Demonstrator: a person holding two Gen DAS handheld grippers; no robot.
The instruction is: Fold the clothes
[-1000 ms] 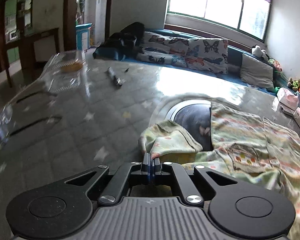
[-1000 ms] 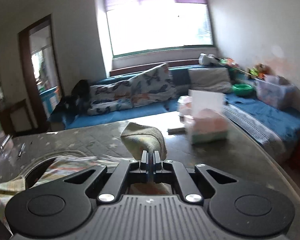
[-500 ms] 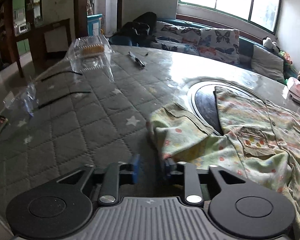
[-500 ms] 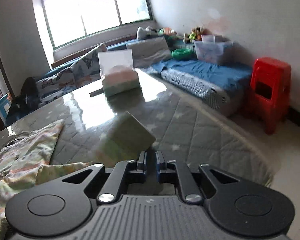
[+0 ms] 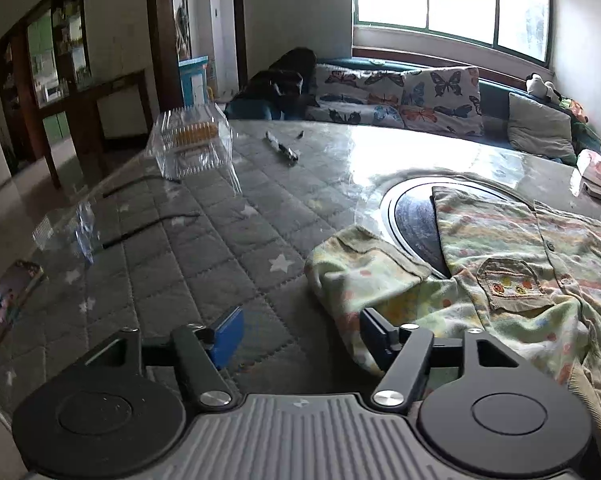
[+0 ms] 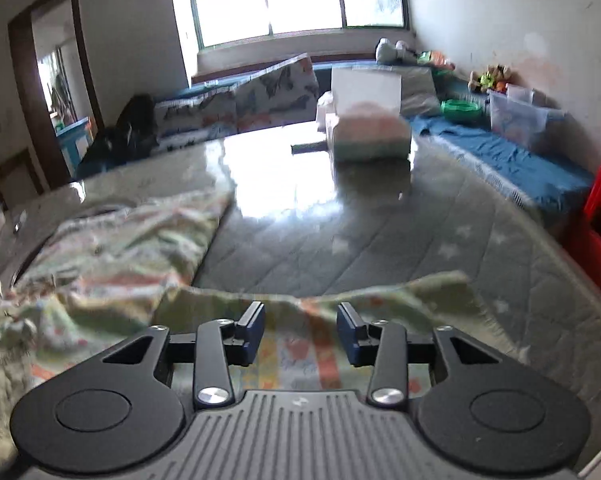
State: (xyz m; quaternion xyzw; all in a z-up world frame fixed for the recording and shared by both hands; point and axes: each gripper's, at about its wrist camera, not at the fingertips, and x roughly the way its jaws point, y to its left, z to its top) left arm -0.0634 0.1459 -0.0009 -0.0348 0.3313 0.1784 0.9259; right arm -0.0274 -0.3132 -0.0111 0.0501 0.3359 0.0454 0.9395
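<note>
A pale green patterned shirt (image 5: 512,264) with a small chest pocket lies spread on the quilted grey table (image 5: 204,248). Its left sleeve (image 5: 364,276) lies flat just ahead of my left gripper (image 5: 300,332), which is open and empty; its right finger rests at the sleeve's edge. In the right wrist view the shirt (image 6: 112,248) lies to the left and its other sleeve (image 6: 340,300) stretches across the table under my right gripper (image 6: 300,328), which is open and empty above it.
A clear plastic box (image 5: 190,146), two dark cords (image 5: 148,228) and a pen (image 5: 282,148) lie at the table's left and far side. A round inset disc (image 5: 416,216) lies under the shirt. A tissue box (image 6: 366,128) stands at the far right. A red stool (image 6: 600,220) is beside the table.
Both grippers were shut on the shirt's sleeves and have opened. The sleeves now lie flat on the table and both grippers have drawn back slightly.
</note>
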